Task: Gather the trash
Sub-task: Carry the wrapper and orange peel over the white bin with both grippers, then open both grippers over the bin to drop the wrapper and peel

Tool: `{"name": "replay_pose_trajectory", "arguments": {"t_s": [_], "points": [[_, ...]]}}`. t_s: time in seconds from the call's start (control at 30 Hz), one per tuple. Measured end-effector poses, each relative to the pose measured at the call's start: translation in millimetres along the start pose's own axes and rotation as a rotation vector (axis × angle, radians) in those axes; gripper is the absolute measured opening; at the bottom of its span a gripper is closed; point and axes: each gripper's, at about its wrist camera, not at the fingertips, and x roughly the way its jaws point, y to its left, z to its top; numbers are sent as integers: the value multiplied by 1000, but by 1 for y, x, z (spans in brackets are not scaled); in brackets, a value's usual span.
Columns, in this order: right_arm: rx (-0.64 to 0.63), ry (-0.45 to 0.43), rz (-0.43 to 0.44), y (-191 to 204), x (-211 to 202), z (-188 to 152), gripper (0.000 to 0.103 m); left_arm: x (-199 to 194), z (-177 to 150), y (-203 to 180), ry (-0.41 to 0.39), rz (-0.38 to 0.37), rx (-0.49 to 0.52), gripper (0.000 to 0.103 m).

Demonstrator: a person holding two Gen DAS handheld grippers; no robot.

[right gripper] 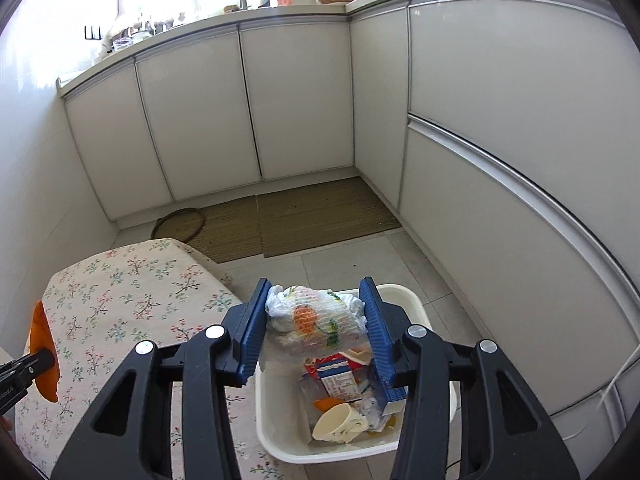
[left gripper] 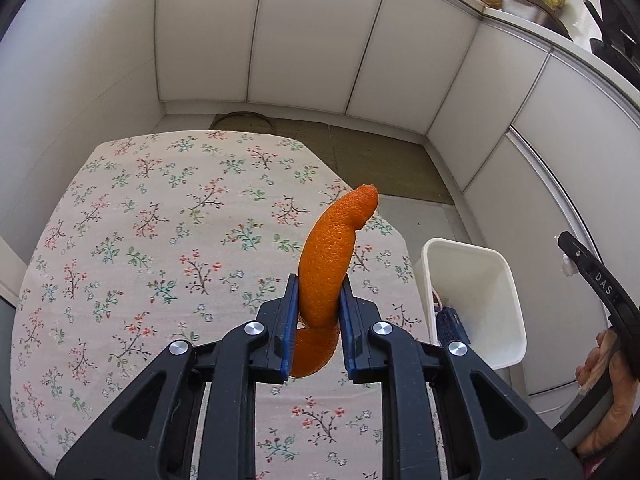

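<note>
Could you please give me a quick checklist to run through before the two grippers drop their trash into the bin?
1. Left gripper clamped on orange peel: ok.
2. Right gripper holding crumpled printed wrapper: ok.
3. Wrapper above white bin: ok.
4. Peel above bin: not ok, it hangs over the floral tablecloth.
5. Room left in bin: ok, though a paper cup and carton already lie inside.

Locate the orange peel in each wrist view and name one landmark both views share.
Left wrist view: orange peel at centre, clamped in the left tool, curling up over the floral tablecloth.
Right wrist view: orange peel at the far left edge.
Shared landmark: the white bin beside the table.
</note>
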Motion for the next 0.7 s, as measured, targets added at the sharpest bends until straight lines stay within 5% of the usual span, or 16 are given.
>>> {"name": "replay_pose_trajectory", "arguments": {"t_s": [0.07, 0.13, 0.3, 0.7], "points": [[1, 0, -18, -10, 3, 1, 53, 4, -1, -15, 1, -14, 20, 18], [21, -11, -36, -20, 3, 1, 76, 7, -2, -30, -3, -29, 38, 18], [87, -41, -110, -54, -5, 5, 93, 17, -7, -69, -23, -61, 101, 18], [221, -69, -290, -141, -19, 9, 94, 43, -8, -166, -25, -169, 176, 18]]}}
